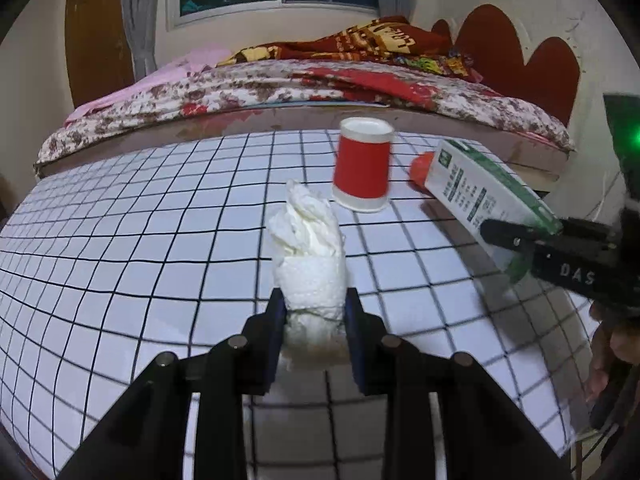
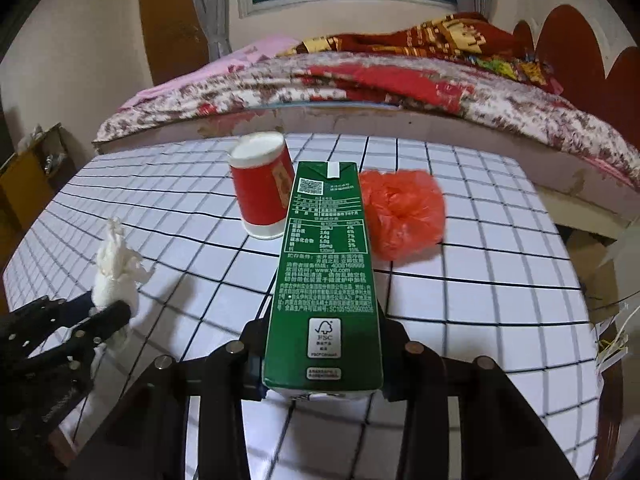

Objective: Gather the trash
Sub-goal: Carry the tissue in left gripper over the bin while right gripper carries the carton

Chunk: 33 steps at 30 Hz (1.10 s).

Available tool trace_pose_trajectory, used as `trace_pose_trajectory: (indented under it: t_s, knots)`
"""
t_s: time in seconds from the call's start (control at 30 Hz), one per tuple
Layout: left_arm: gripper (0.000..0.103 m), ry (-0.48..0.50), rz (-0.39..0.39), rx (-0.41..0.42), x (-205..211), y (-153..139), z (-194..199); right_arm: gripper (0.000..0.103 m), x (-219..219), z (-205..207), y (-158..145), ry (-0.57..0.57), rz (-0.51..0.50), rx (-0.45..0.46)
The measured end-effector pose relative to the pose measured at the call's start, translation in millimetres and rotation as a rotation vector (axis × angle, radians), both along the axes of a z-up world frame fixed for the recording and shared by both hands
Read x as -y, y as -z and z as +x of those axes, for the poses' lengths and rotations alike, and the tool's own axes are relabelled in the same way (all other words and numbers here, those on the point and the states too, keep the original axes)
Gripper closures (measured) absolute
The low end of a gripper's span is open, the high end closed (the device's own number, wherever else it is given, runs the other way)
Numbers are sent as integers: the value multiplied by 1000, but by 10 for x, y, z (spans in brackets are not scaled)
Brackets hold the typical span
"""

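Note:
My left gripper point(image 1: 314, 312) is shut on a crumpled white tissue point(image 1: 308, 252), which sticks up between the jaws above the checked tablecloth point(image 1: 140, 248). My right gripper point(image 2: 322, 344) is shut on a green and white milk carton point(image 2: 326, 264), which points away from me. From the left wrist view the carton point(image 1: 476, 196) and the right gripper point(image 1: 520, 236) show at the right. An upside-down red paper cup point(image 1: 362, 164) stands beyond the tissue. A crumpled red plastic bag point(image 2: 400, 216) lies right of the carton. The left gripper point(image 2: 100, 312) with the tissue point(image 2: 114, 276) shows at the left in the right wrist view.
A bed with a floral cover point(image 1: 280, 88) and a red headboard point(image 1: 520, 48) runs along the table's far edge. A wooden shelf point(image 2: 32, 172) stands left of the table. A person's hand point(image 1: 612, 348) shows at the right edge.

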<state>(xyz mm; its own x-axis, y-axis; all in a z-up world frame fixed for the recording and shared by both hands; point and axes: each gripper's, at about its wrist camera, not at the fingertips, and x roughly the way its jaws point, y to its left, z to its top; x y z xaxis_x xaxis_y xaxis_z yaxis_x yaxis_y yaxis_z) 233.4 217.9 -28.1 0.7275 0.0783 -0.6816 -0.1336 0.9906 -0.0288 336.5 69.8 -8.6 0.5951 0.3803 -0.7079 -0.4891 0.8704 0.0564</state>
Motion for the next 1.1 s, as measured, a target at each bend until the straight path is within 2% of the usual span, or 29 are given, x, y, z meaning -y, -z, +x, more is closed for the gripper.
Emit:
trace_pose_trajectory:
  t_s: [0.2, 0.5, 0.67, 1.1]
  knots:
    - [73, 41, 4, 32, 307, -179, -209, 62, 361, -377, -363, -9, 6, 89]
    - [73, 117, 15, 83, 936, -404, -413, 62, 1140, -719, -650, 79, 6, 124]
    - [73, 191, 15, 91, 1315, -436, -474, 62, 1487, -922, -735, 115, -17, 152]
    - [73, 393, 12, 102, 2293, -466, -574, 62, 2498, -1231, -750, 273, -18, 153]
